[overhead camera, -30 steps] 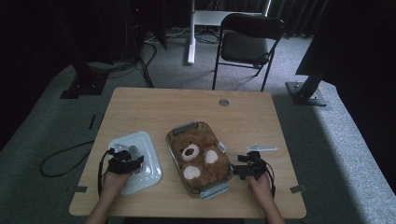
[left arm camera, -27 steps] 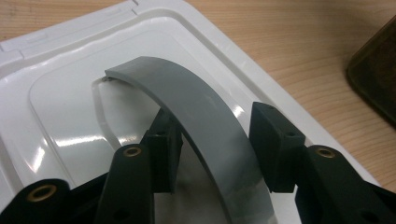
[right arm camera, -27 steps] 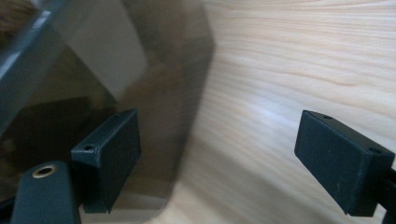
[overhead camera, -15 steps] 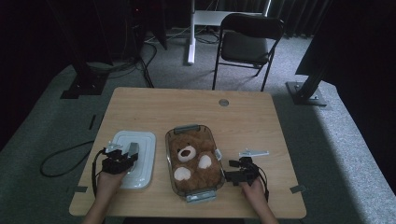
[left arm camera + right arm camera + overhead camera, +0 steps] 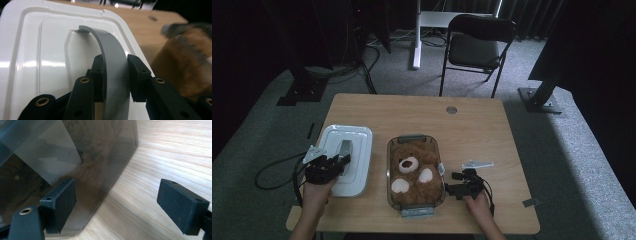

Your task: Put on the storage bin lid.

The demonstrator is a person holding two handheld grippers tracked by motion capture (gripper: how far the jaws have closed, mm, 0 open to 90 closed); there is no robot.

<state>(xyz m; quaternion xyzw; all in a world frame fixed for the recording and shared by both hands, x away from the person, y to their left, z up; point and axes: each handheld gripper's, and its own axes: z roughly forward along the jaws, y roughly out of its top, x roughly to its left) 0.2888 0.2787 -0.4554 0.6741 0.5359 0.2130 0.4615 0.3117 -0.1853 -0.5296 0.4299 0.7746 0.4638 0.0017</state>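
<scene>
A brown teddy bear (image 5: 412, 172) lies in a clear container (image 5: 390, 196) at lower centre of the tabletop (image 5: 472, 130). At lower left, the left hand-held gripper (image 5: 343, 159) clamps the grey handle (image 5: 113, 65) of a white lid (image 5: 357, 137). The right hand-held gripper (image 5: 449, 191) stands wide beside the container.
</scene>
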